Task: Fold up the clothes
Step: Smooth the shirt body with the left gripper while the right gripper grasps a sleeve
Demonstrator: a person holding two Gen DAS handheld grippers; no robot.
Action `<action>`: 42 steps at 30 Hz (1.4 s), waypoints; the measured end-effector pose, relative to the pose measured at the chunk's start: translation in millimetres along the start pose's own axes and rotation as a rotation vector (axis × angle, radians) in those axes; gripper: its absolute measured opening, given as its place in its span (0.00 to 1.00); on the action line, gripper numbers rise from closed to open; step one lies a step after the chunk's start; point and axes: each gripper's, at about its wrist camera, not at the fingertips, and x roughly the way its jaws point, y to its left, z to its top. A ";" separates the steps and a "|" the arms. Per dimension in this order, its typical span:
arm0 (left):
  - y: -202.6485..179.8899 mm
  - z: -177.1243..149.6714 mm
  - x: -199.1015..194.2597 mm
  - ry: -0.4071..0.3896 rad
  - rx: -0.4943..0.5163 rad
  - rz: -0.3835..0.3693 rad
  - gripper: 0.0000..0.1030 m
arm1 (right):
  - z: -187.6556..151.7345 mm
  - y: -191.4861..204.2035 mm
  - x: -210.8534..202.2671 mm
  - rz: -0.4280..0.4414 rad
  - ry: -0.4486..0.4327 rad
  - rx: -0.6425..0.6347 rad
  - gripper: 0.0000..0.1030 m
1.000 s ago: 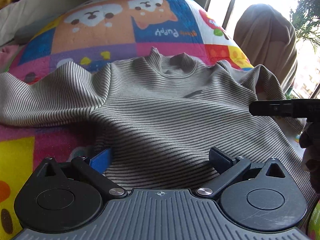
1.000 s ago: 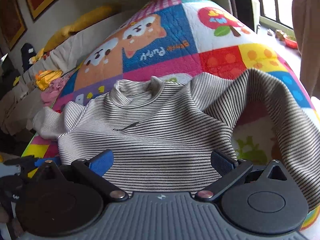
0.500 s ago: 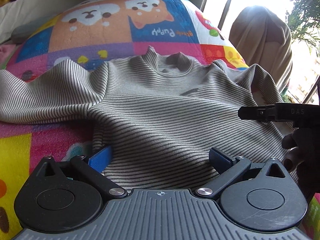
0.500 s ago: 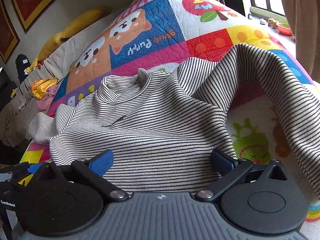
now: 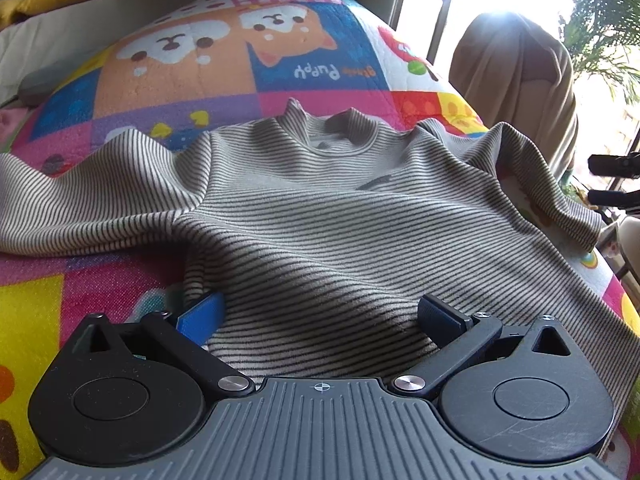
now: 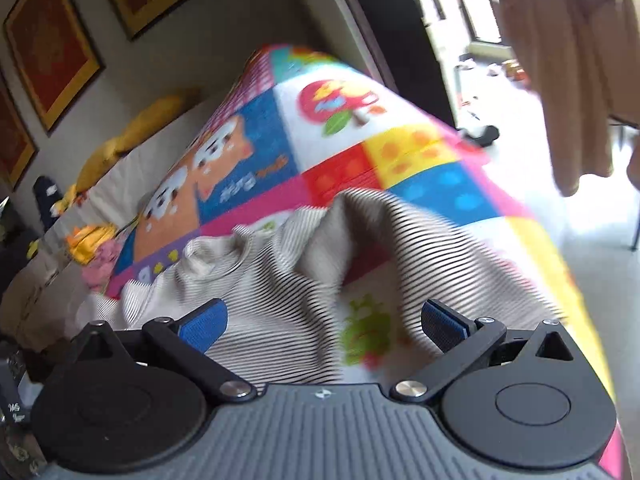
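One striped sweater [image 5: 320, 232] lies spread on the colourful quilt [image 5: 280, 92], its collar toward the two printed puppies [image 5: 224, 40]. The left gripper [image 5: 320, 316] rests over the hem with its two blue pads spread wide, pinching nothing. The right gripper [image 6: 322, 322] (this view is blurred) has its jaws also spread apart, above one bunched sleeve [image 6: 360, 232]. One beige cloth [image 5: 516, 80] hangs beside the bed.
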 end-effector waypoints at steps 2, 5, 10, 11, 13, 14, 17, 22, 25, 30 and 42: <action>-1.9 0.0 0.8 0.001 0.009 0.010 1.00 | 7.5 -27.8 -15.8 -0.024 -0.032 0.117 1.00; -5.9 -0.6 2.1 0.005 0.030 0.032 1.00 | 9.5 -61.2 -13.1 0.076 -0.004 0.376 1.00; -8.2 -2.6 2.1 0.006 0.050 0.048 1.00 | -2.6 -72.5 -13.5 0.085 0.004 0.511 1.00; -7.3 -3.0 1.8 0.004 0.047 0.045 1.00 | -2.8 -67.3 -17.9 0.059 -0.012 0.444 1.00; -7.0 -2.6 2.5 0.004 0.046 0.044 1.00 | -2.4 -62.2 -15.9 0.048 -0.004 0.355 1.00; -8.0 -2.6 3.0 0.006 0.051 0.049 1.00 | -1.9 -62.3 -10.4 0.050 0.014 0.336 1.00; -11.6 -3.3 4.0 0.010 0.070 0.068 1.00 | 2.0 -73.0 20.3 0.044 0.082 0.383 1.00; -10.6 -3.6 3.6 0.006 0.065 0.066 1.00 | 52.0 -47.0 57.4 0.096 0.016 0.343 1.00; -11.0 -3.4 4.0 0.006 0.067 0.069 1.00 | 97.3 59.5 49.6 0.229 -0.051 -0.015 1.00; -9.7 -3.8 3.3 0.003 0.062 0.064 1.00 | 112.2 210.3 33.8 0.511 -0.040 -0.416 1.00; -8.8 -6.9 1.6 0.011 0.073 0.054 1.00 | 46.1 198.5 103.0 -0.096 0.008 -0.822 1.00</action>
